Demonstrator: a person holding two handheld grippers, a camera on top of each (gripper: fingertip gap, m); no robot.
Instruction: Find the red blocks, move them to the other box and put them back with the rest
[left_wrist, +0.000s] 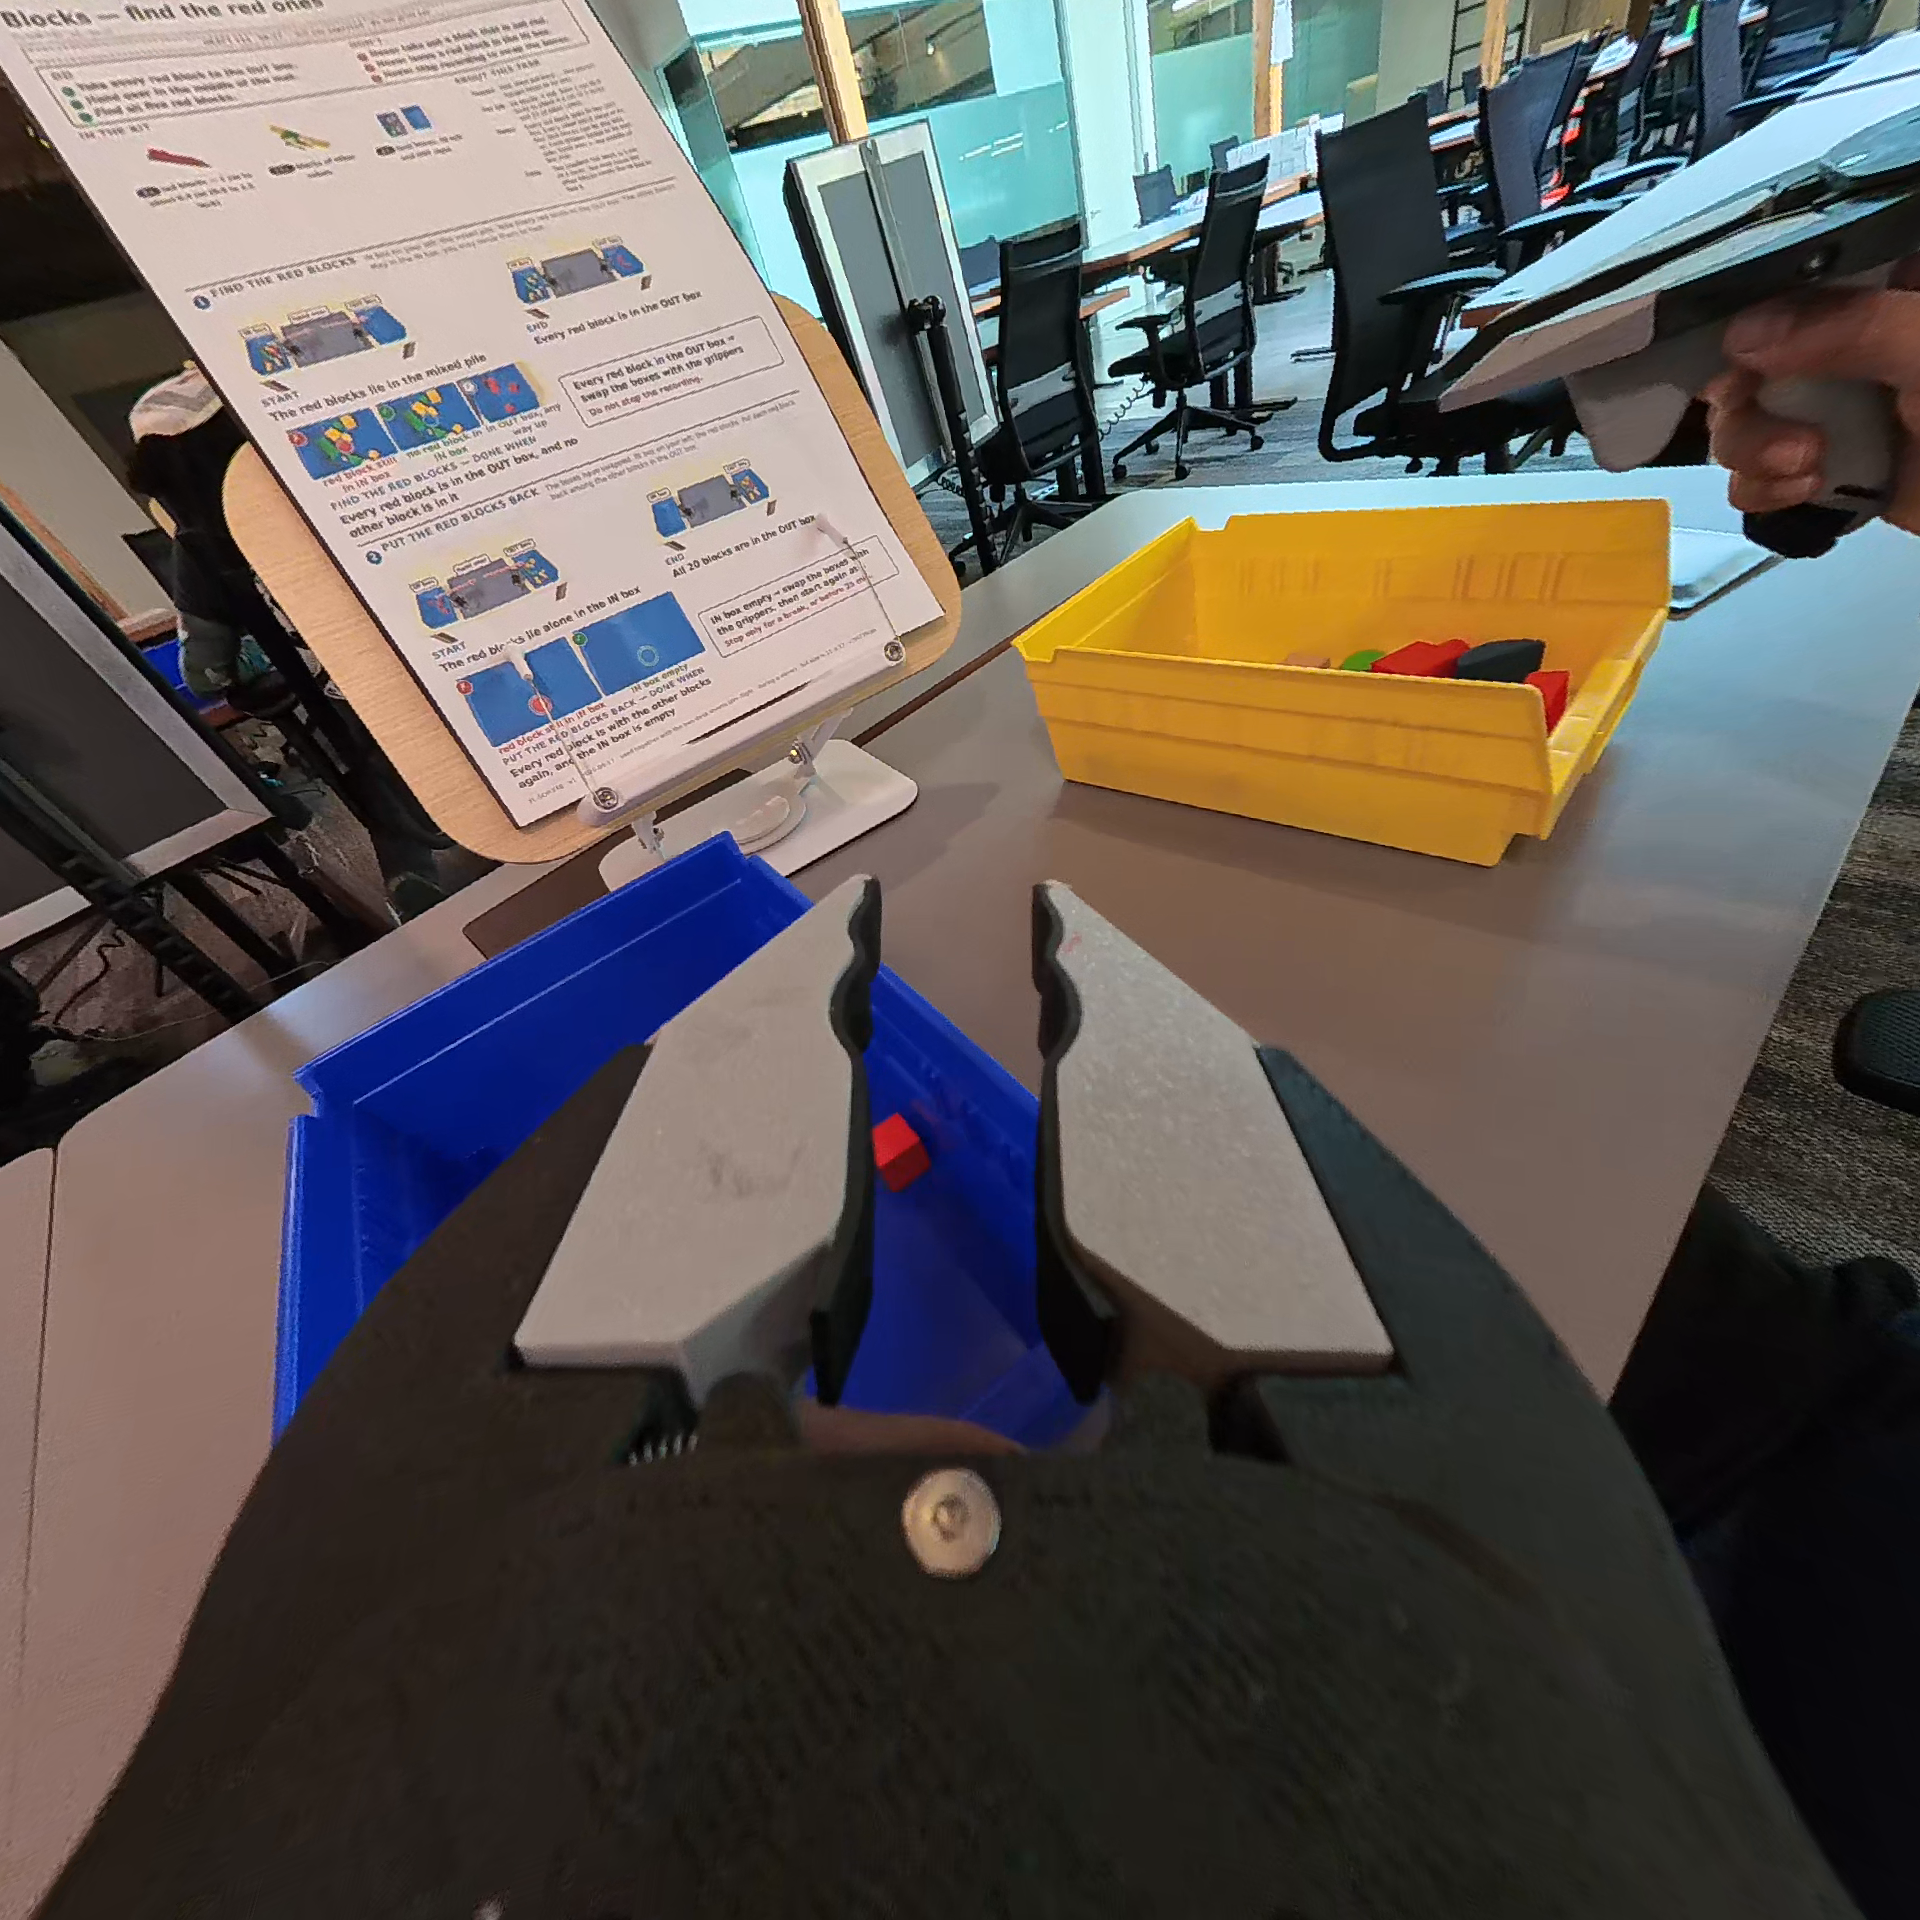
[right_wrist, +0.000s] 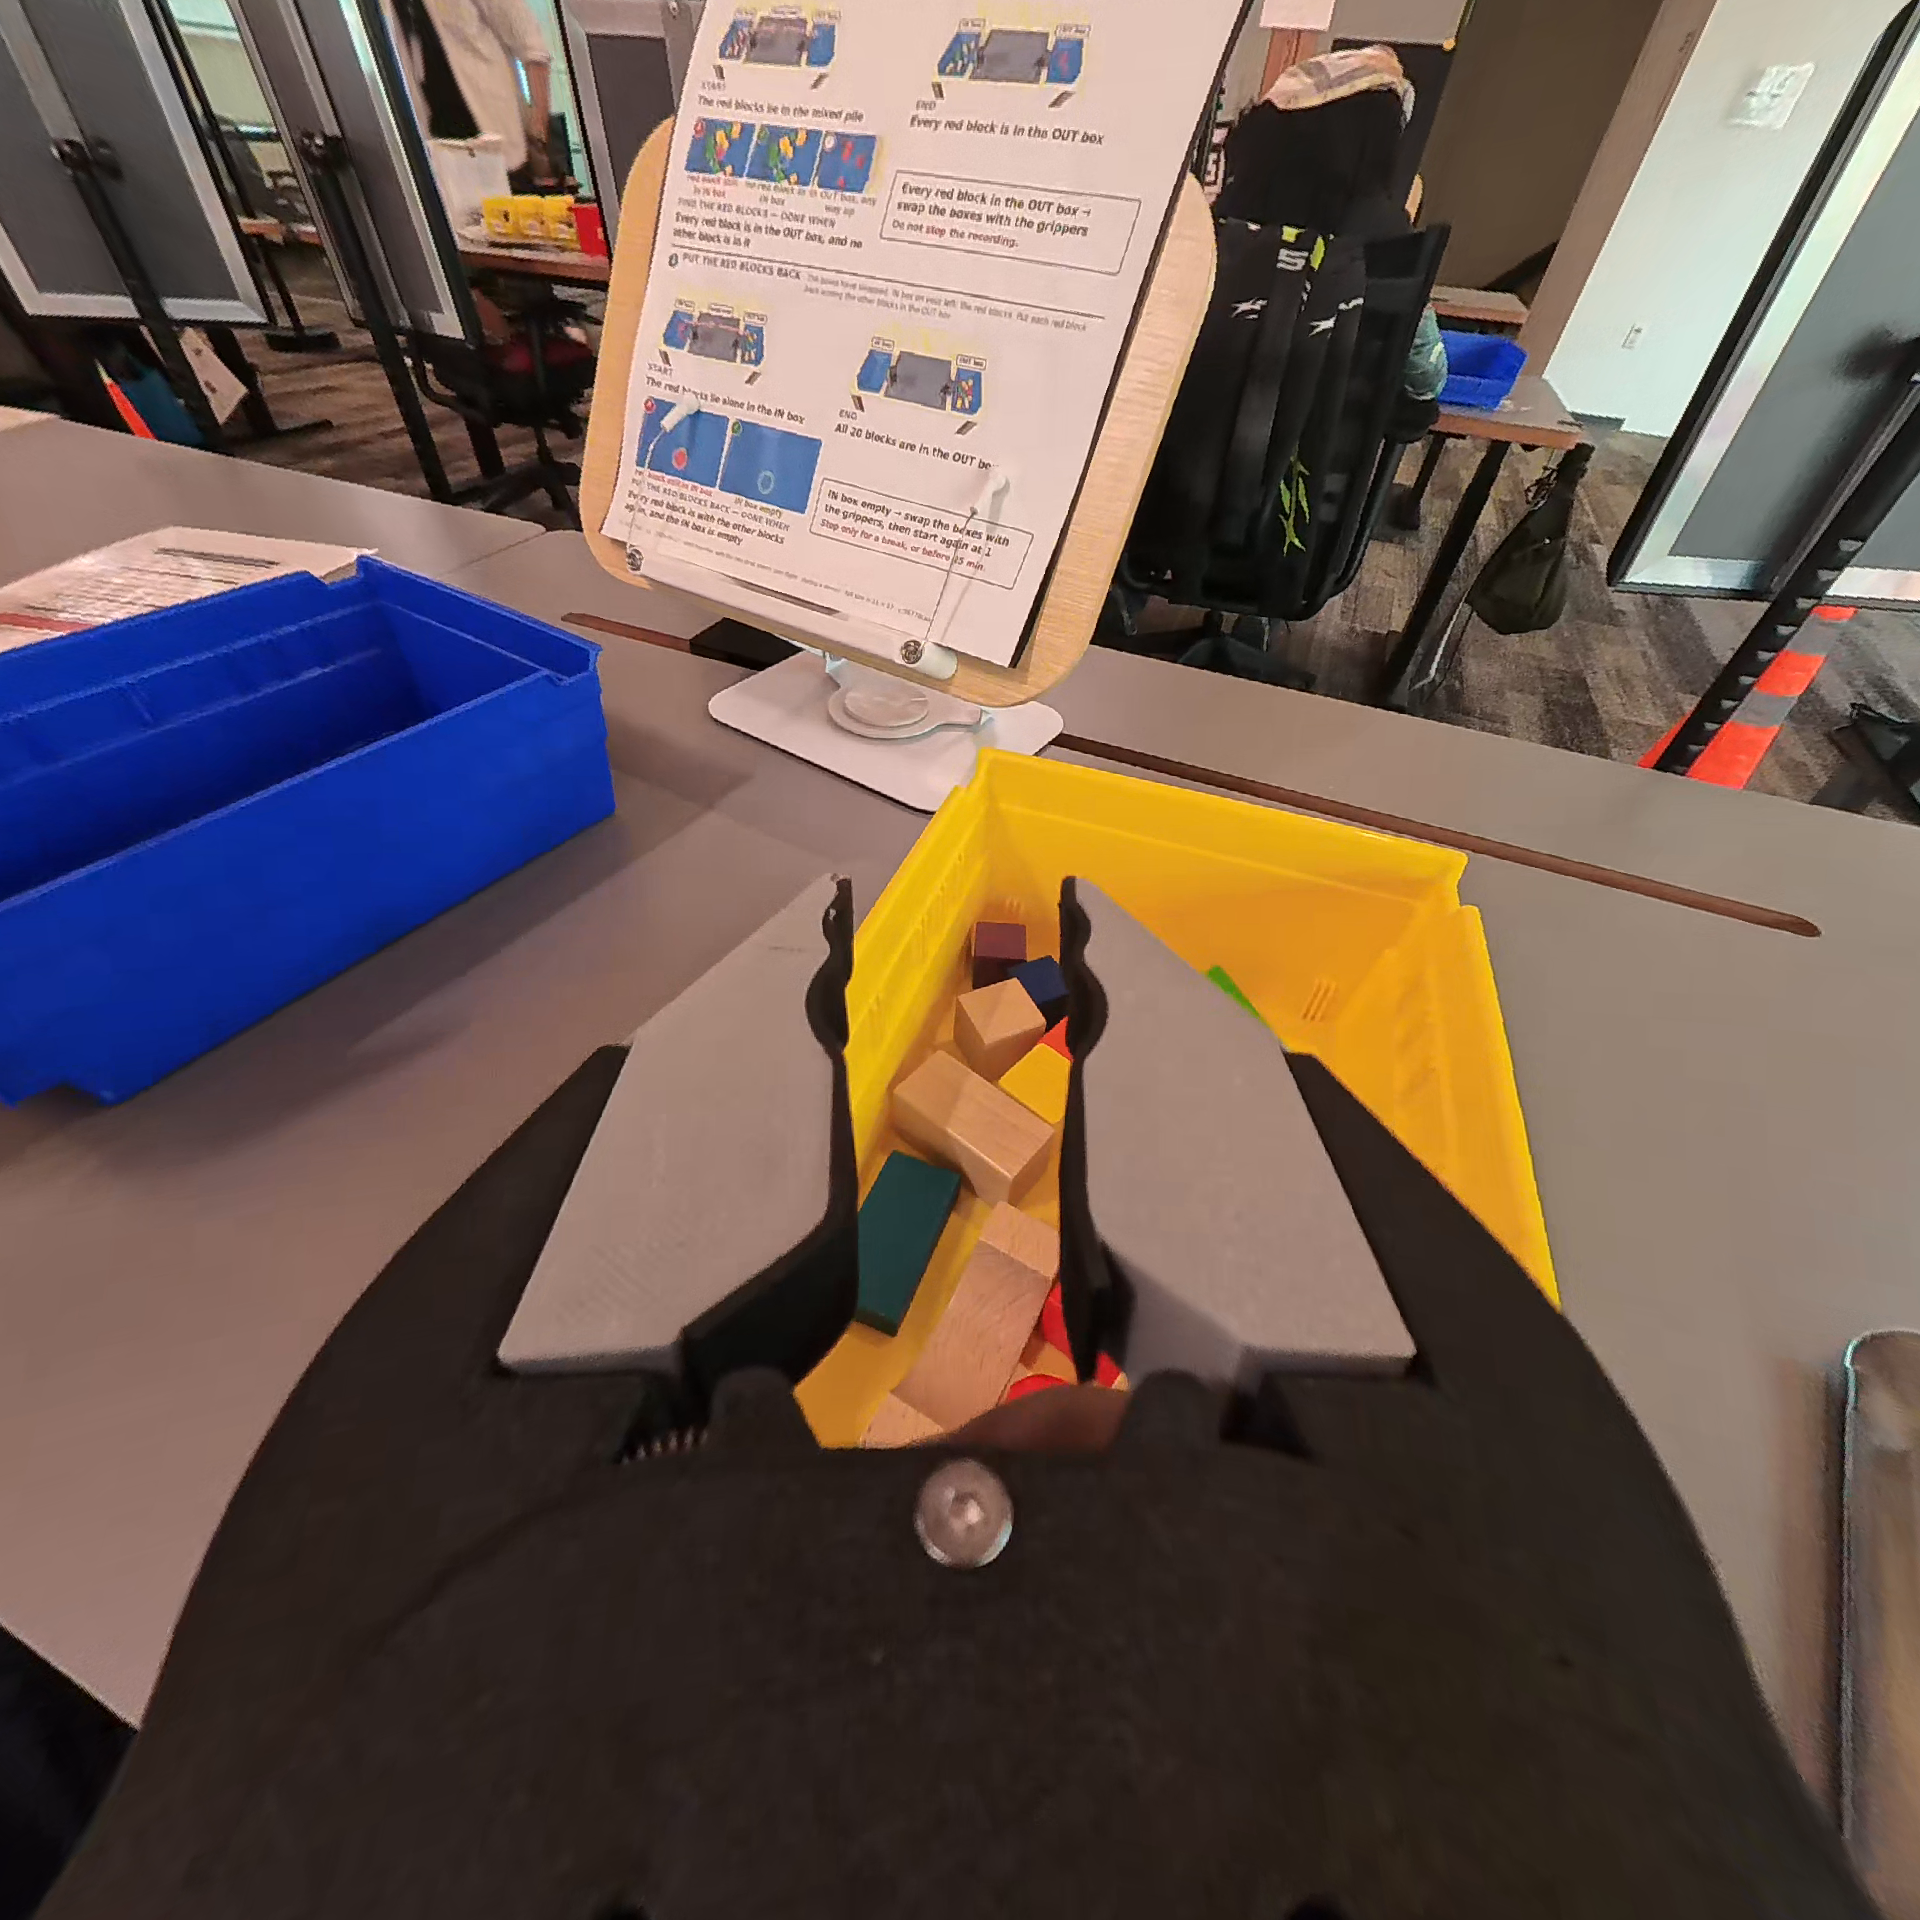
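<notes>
Left gripper (left_wrist: 951, 899) hovers over the blue box (left_wrist: 436, 1091), fingers (left_wrist: 727, 1143) spread, nothing between them. One small red block (left_wrist: 898, 1150) lies on the box floor, seen in the gap between the fingers, nearer the left one, not touched. Yellow box (left_wrist: 1288, 748) sits well beyond the right fingertip on the grey counter (left_wrist: 1351, 1039); red, green and dark blocks show over its rim. The other gripper is in view up at the far right, held by a hand (left_wrist: 1808, 416). Right gripper (right_wrist: 954, 899) hangs over the yellow box (right_wrist: 1455, 1039), fingers (right_wrist: 686, 1164) spread and empty. Between them: the mixed pile, natural wood blocks (right_wrist: 971, 1127), a teal block (right_wrist: 904, 1236), a yellow one, dark blue and maroon cubes near the fingertips, red pieces (right_wrist: 1049, 1340) low by the right finger's base, partly hidden. Blue box (right_wrist: 260, 790) is well off to the left of the left finger. Instruction sheet on a stand (right_wrist: 894, 343) stands beyond the fingertips.
</notes>
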